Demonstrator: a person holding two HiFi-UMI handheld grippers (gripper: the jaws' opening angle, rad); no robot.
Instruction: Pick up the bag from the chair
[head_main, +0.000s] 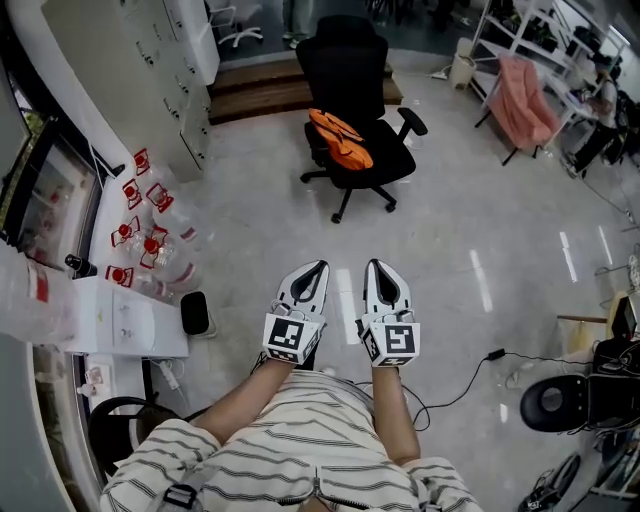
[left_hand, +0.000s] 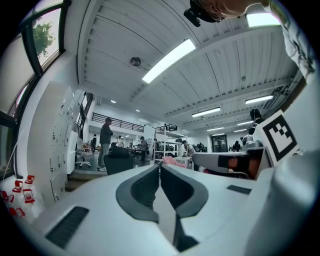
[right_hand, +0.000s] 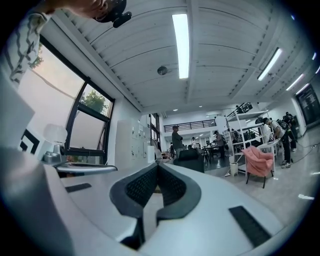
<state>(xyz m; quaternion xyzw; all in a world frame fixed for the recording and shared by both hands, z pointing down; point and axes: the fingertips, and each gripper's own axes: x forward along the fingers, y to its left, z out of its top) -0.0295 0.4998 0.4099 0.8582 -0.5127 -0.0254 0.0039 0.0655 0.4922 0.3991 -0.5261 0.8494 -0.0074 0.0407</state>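
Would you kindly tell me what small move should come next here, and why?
Probably step forward toward the black office chair: the orange bag lies on its seat, well beyond the left gripper and right gripper, whose jaws are shut, empty.

The bag (head_main: 340, 140) is seen as orange cloth with a slight sheen, the chair (head_main: 350, 60) is covered in matt black fabric, and the floor (head_main: 470, 250) is finished pale, smooth and glossy. The left gripper (head_main: 316, 270) and right gripper (head_main: 375, 268) are cased in smooth white plastic, and their pads (left_hand: 145, 187) are faced with dark grey, finely textured material. A second chair (head_main: 525, 105) is draped in soft pink cloth.
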